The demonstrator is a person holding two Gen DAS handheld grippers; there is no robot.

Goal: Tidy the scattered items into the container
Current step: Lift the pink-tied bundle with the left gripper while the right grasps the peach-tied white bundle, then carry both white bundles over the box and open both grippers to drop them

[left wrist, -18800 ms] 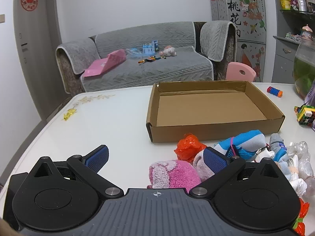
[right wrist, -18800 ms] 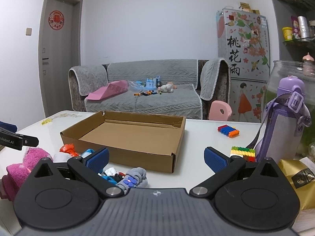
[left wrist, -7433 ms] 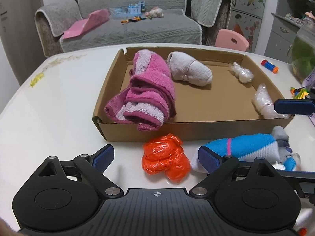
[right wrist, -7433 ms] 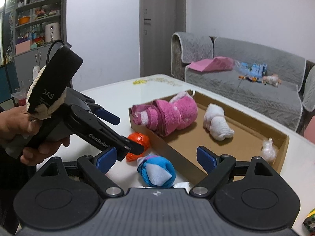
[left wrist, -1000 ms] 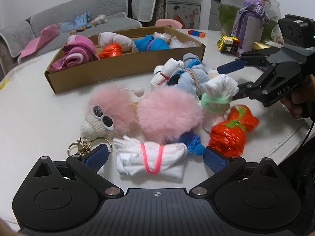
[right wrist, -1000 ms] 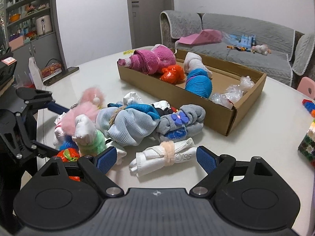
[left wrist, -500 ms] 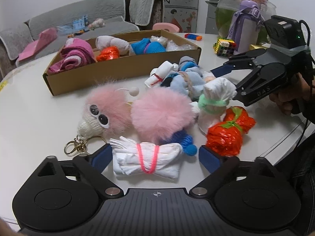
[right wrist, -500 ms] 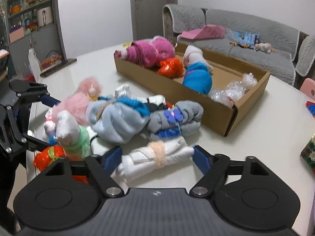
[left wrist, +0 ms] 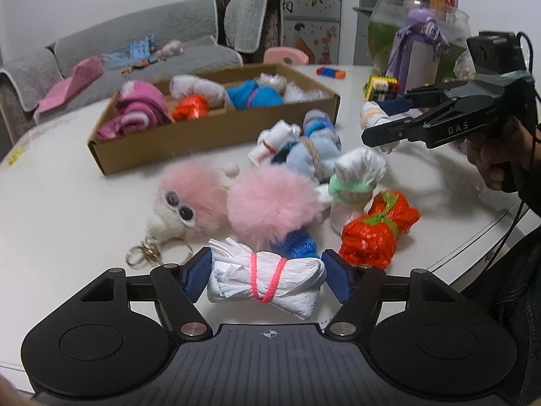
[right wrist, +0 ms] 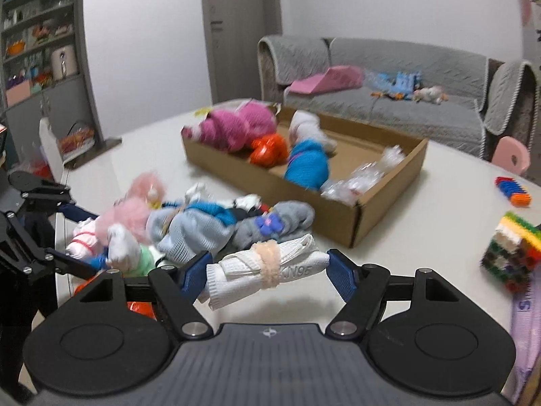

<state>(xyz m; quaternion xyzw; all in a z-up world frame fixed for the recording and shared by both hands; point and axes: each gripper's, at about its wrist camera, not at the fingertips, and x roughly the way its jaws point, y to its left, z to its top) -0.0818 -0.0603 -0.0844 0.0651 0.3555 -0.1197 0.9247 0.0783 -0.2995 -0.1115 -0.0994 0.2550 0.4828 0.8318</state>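
My left gripper (left wrist: pixel 268 277) has its jaws closing, and both blue pads press the ends of a white paper bundle (left wrist: pixel 267 286) tied with a pink band. My right gripper (right wrist: pixel 267 272) is shut on a white rolled sock (right wrist: pixel 263 270) with a peach band and holds it just above the table. The cardboard box (left wrist: pixel 216 138) lies beyond and holds a pink towel, an orange bag, a blue sock and clear bags. Loose on the table are a pink fluffy toy (left wrist: pixel 192 196), a pink pom (left wrist: pixel 270 206), an orange bag (left wrist: pixel 378 233), a green-banded white bundle (left wrist: pixel 355 179) and blue-grey socks (left wrist: pixel 311 149).
A purple bottle (left wrist: pixel 416 47) and a glass bowl stand at the far right of the table. A coloured block cube (right wrist: pixel 510 253) and a small block toy (right wrist: pixel 512 191) lie right of the box. The table's edge curves close by the orange bag. A person's hand (left wrist: pixel 497 165) holds the right gripper.
Both grippers' jaws have narrowed onto their white bundles. The right gripper has lifted the rolled sock off the table, away from the sock pile.
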